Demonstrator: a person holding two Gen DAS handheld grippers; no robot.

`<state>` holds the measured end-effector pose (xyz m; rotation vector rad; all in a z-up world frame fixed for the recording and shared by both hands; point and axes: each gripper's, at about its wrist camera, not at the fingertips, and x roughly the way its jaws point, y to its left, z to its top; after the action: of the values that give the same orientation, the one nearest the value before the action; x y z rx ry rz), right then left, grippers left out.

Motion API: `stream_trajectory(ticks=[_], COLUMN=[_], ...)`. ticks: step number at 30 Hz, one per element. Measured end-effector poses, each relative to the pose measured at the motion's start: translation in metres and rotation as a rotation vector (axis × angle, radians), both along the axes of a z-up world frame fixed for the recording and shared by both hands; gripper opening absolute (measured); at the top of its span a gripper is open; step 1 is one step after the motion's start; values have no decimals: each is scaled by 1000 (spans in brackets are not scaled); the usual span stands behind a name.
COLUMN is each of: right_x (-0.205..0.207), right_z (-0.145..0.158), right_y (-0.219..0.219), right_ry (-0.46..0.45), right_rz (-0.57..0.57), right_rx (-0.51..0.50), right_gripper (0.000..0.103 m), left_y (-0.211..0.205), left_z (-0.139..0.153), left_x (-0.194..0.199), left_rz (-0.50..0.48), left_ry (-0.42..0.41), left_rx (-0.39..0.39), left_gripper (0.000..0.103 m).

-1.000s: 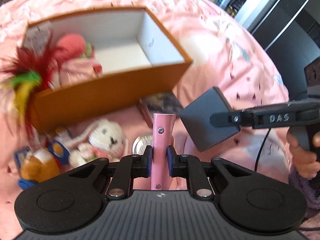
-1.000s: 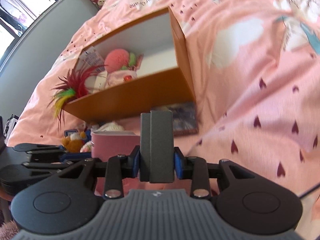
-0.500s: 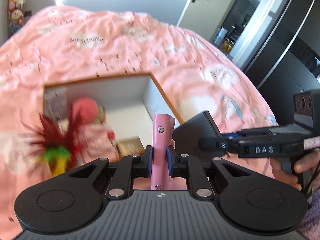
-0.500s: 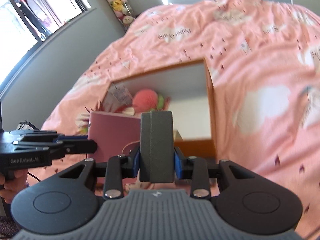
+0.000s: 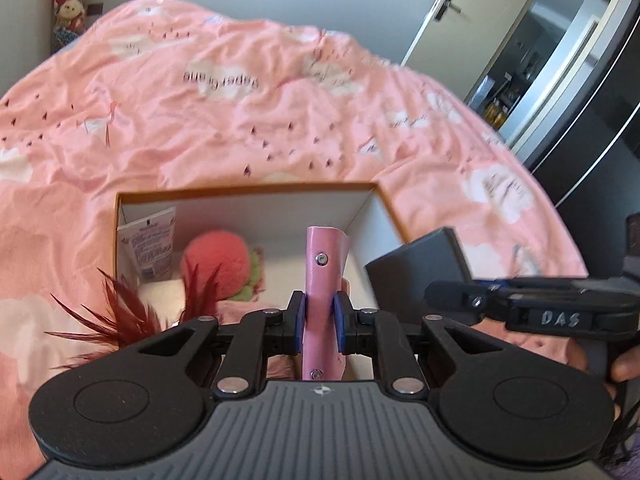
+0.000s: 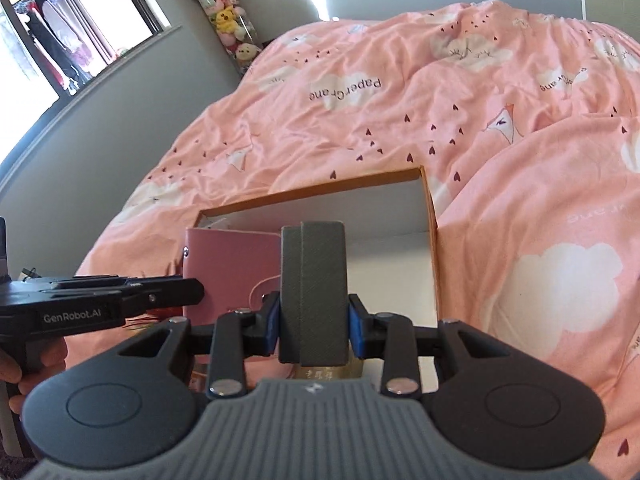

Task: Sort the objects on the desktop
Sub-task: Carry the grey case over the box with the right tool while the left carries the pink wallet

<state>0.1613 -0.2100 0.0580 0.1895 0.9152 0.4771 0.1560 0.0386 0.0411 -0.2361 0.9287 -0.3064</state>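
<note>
My left gripper (image 5: 319, 322) is shut on a thin pink wallet (image 5: 323, 272), held edge-on over the open orange box (image 5: 248, 190). From the right wrist view the same pink wallet (image 6: 230, 268) shows its flat face, gripped by the left gripper (image 6: 192, 290). My right gripper (image 6: 313, 330) is shut on a dark grey box (image 6: 314, 288), also seen at the right as the grey box (image 5: 420, 264) in the left wrist view. Both hang above the orange box (image 6: 430, 216). Inside lie a red plush ball (image 5: 216, 256), a white tube (image 5: 154, 246) and red feathers (image 5: 120, 312).
The box sits on a bed under a pink quilt (image 5: 240, 100) printed with clouds. A grey wall and a column of plush toys (image 6: 228, 20) stand behind, a window (image 6: 48, 40) at left, a door (image 5: 452, 4) and dark wardrobe (image 5: 592, 100) at right. A gold item (image 6: 330, 372) lies below the grey box.
Both grippers rose and moved forward from in front of the orange box to above its opening, each keeping its object. The toys on the quilt in front dropped out of view.
</note>
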Motion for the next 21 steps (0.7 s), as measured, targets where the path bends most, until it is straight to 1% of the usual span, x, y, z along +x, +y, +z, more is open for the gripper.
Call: stream_trajectory(ticks=[3,6,11,17,21], right_x=[9,20,45,76,89], right_z=[-13,-23,-40,-69,-89], right_y=[4,3,11,34,45], right_ry=[12,28,69,160,208], right_rz=[-10,-25,-38,-27,-25], right_rx=[-20,-25,-35,-39,-52], right_gripper=[36,36,36,36,36], left_y=[7,14,16,17,25], left_z=[-19,-28,-27,-26,-31], left_x=[7,13,24,34,39], left_rz=[26,33,41,42,53], left_ry=[43,66,60,68,82], left_rx=[2,-24,-34,-25,-43], left_gripper=[17,16,16,16,16])
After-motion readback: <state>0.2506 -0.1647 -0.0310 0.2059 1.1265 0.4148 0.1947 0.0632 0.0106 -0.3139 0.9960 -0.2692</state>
